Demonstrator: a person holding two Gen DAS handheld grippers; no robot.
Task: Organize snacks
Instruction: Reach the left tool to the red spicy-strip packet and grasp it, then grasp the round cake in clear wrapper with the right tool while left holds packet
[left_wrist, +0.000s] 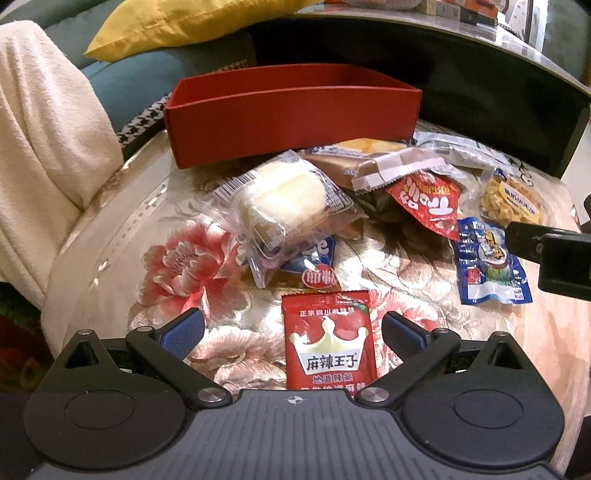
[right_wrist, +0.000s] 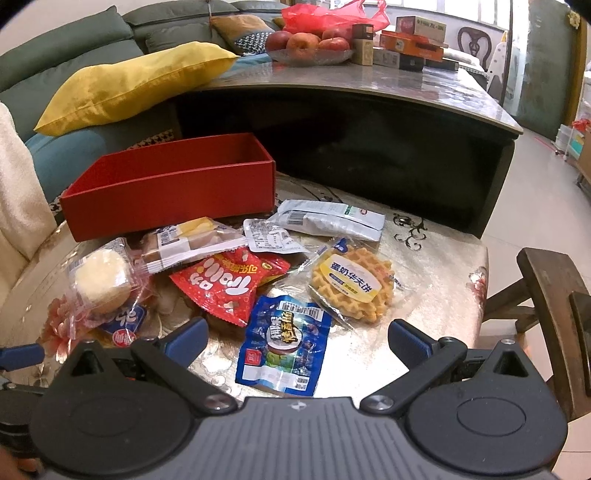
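Red foil crown-printed sachet lies between my spread left tongs; right tongs gape over the blue glossy packet. Slick film may slip.

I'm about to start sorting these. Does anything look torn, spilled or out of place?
Nothing looks torn or spilled. The snacks lie in a loose overlapping heap on the table, all outside the red box, whose visible interior looks bare.
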